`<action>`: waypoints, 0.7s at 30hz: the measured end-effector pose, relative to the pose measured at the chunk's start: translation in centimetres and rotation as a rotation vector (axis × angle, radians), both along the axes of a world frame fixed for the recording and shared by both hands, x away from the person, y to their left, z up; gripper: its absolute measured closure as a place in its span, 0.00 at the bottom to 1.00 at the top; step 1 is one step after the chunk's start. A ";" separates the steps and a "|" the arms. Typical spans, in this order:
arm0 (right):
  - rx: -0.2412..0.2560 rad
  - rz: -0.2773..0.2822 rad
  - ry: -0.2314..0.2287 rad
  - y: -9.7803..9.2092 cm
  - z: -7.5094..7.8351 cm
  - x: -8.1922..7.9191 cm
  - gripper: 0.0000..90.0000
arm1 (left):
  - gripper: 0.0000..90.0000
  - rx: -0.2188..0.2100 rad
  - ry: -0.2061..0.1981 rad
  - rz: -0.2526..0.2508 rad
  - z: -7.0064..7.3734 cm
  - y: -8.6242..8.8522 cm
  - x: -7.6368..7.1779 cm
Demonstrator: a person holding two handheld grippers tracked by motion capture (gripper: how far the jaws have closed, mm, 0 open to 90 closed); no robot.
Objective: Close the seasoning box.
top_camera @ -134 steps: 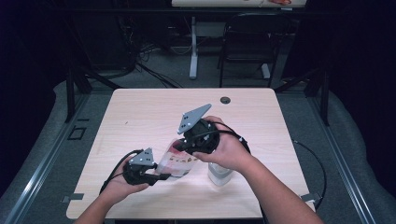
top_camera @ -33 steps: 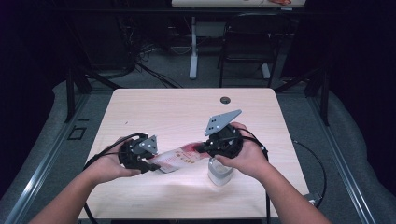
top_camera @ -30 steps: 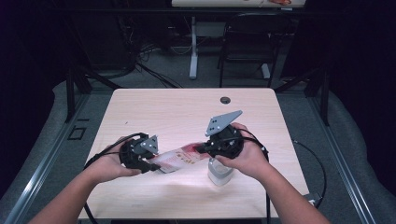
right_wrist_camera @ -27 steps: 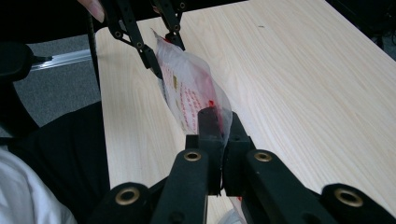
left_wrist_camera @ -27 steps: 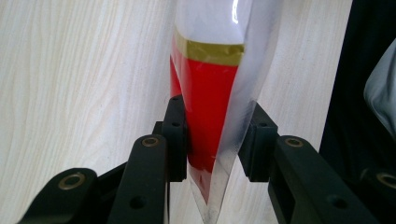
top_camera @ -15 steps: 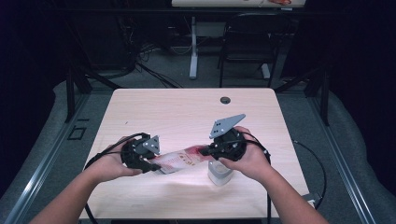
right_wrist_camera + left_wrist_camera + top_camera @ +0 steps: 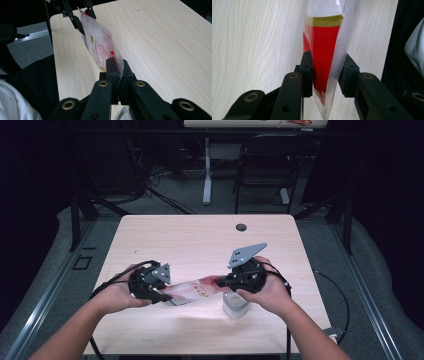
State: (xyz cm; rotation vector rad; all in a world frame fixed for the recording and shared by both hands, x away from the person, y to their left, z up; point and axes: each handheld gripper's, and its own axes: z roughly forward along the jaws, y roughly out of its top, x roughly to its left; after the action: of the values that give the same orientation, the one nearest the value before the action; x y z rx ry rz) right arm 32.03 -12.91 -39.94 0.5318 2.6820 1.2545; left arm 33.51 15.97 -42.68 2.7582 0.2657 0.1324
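left gripper (image 7: 162, 296) clamped, right gripper (image 7: 220, 282) clamped

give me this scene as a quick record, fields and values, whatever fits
held thing: clear plastic packet with red print, stretched between both grippers above the table
left gripper: jaws either side of one end of the packet, a sliver of gap at one jaw
right gripper: shut on the other end
packet pose: roughly level, edge-on in the left gripper view
surface: light wooden table
other things: small white container under the right hand; dark round hole near the far edge

Red print on the plastic bag (image 7: 101, 47), too blurred to read
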 end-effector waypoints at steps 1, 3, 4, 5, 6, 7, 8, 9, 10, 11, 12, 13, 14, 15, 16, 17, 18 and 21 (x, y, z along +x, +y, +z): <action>0.001 -0.003 0.002 -0.1 0.0 0.0 1.00 | 0.77 -0.002 -0.001 0.002 0.0 0.0 0.0; 0.014 -0.004 0.011 -0.2 -0.1 0.1 1.00 | 0.77 -0.006 0.003 0.003 0.2 0.0 0.0; 0.015 -0.002 0.012 -0.3 -0.1 0.1 1.00 | 0.77 -0.003 0.002 0.000 0.3 0.0 0.1; 0.019 -0.005 0.011 -0.3 -0.1 0.1 1.00 | 0.77 -0.002 0.002 -0.001 0.3 0.0 0.1; 0.020 -0.006 0.012 -0.4 -0.1 0.1 1.00 | 0.77 -0.001 0.002 0.001 0.4 0.0 0.0; 0.023 -0.007 0.013 -0.4 -0.2 0.1 1.00 | 0.77 0.004 -0.002 -0.002 0.5 0.0 0.1; 0.025 -0.008 0.014 -0.5 -0.2 0.1 1.00 | 0.77 0.005 -0.003 -0.003 0.6 -0.1 0.1; 0.023 -0.005 0.014 -0.5 -0.2 0.1 1.00 | 0.77 0.007 -0.003 -0.003 0.7 -0.1 0.0; 0.026 -0.009 0.014 -0.6 -0.3 0.1 1.00 | 0.77 0.008 -0.004 -0.002 0.8 -0.1 0.0; 0.029 -0.013 0.014 -0.6 -0.4 0.0 1.00 | 0.77 0.009 -0.006 -0.003 0.9 -0.1 0.1; 0.025 -0.014 0.015 -0.7 -0.4 0.1 1.00 | 0.77 0.011 -0.009 -0.003 1.0 -0.1 0.1; 0.023 -0.013 0.016 -0.7 -0.5 0.1 1.00 | 0.77 0.011 -0.010 -0.003 1.0 -0.1 0.1; 0.026 -0.016 0.019 -0.8 -0.6 0.1 1.00 | 0.77 0.009 -0.009 -0.001 1.1 -0.1 0.1; 0.030 -0.017 0.020 -0.8 -0.6 0.1 1.00 | 0.77 0.010 -0.010 -0.002 1.2 -0.1 0.1; 0.029 -0.020 0.018 -0.9 -0.7 0.1 1.00 | 0.78 0.009 -0.010 -0.002 1.2 -0.1 0.1; 0.030 -0.022 0.017 -0.9 -0.7 0.1 1.00 | 0.78 0.011 -0.008 -0.005 1.3 -0.1 0.2; 0.031 -0.021 0.015 -1.0 -0.7 0.1 1.00 | 0.78 0.009 -0.007 -0.001 1.3 -0.1 0.1; 0.033 -0.023 0.018 -1.1 -0.7 0.1 1.00 | 0.78 0.014 -0.010 -0.007 1.5 -0.2 0.2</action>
State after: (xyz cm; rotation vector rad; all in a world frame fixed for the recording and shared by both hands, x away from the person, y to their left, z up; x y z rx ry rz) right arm 32.14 -13.99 -40.65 0.5789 2.6659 1.2968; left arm 33.72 15.80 -41.16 2.7710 0.2537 0.1470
